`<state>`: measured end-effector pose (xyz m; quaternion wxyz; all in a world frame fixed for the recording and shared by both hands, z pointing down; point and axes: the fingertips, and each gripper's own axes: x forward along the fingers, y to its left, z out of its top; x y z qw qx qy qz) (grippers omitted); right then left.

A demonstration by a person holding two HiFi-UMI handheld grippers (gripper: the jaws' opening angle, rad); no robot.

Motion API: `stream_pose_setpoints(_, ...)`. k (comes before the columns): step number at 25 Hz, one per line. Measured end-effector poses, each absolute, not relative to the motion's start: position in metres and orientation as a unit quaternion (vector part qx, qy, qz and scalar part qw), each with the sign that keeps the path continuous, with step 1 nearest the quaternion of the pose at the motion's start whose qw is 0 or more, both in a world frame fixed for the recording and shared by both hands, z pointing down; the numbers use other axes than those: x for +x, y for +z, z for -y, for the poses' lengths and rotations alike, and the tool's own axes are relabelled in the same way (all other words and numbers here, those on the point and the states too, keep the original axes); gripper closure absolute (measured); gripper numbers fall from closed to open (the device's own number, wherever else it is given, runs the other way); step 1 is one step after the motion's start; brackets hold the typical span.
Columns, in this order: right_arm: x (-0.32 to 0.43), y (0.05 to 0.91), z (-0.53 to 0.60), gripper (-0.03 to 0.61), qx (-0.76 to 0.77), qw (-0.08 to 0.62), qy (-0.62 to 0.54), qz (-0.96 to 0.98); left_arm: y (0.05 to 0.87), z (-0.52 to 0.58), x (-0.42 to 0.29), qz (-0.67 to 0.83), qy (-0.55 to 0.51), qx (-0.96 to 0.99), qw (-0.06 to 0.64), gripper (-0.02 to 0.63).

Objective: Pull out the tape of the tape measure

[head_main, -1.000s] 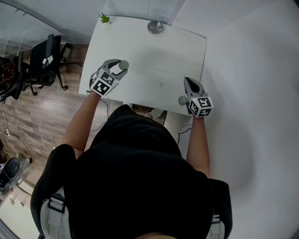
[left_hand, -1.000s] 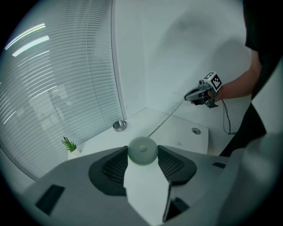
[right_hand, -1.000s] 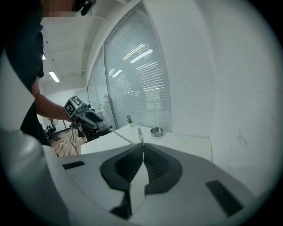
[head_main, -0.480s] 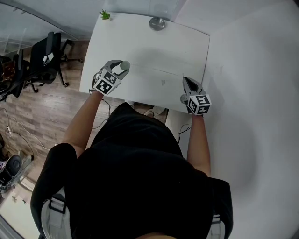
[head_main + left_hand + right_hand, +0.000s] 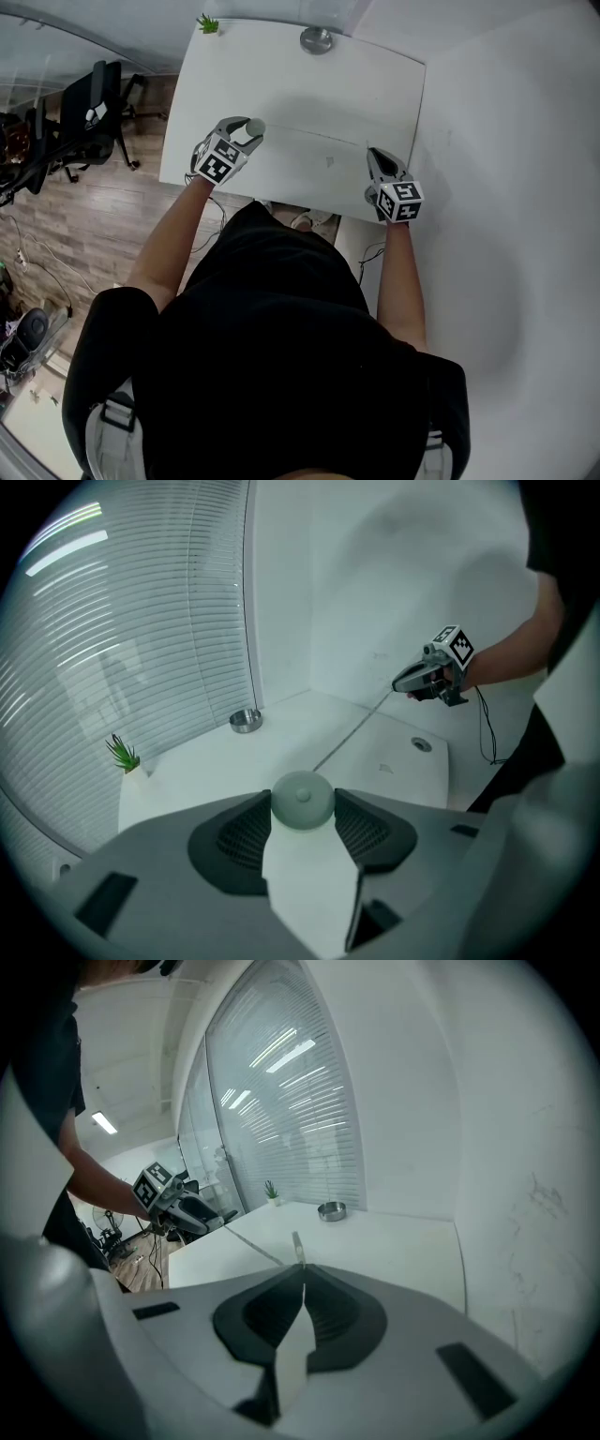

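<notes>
Head view, looking down at the bench (image 5: pixel 281 84): grips the round tape measure (image 5: pixel 255 126) in the left claw (image 5: pixel 247 133), pads clamped on its sides, to anchor it. Pinches the end of the tape (image 5: pixel 314 138) in the right claw (image 5: pixel 374 155), shut tight on it, well apart. Holds the tape stretched straight between both, likely to draw more out cleanly.

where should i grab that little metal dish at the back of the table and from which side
Take the dish by its rim from above, one jaw inside and one outside. It looks low, round and open on top, flat on the table, so from the side the jaws would likely find little wall to pinch.
</notes>
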<state>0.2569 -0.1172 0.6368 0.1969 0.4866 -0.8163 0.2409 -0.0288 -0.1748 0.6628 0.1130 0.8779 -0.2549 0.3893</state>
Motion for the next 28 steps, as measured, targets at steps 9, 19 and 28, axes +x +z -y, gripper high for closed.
stream_pose_setpoints(9, 0.256, 0.666, 0.118, 0.569, 0.479, 0.206, 0.273, 0.808, 0.697, 0.172, -0.025, 0.23, 0.404, 0.879, 0.106, 0.39)
stream_pose_setpoints(19, 0.246, 0.706, 0.112, 0.569, 0.457, 0.241, 0.306, 0.8, 0.726, 0.167, -0.021, 0.213, 0.422, 0.873, 0.117, 0.39)
stream_pose_setpoints(28, 0.24, 0.75, 0.112, 0.568, 0.442, 0.273, 0.322, 0.791, 0.764, 0.17, -0.029, 0.209, 0.428, 0.869, 0.136, 0.39)
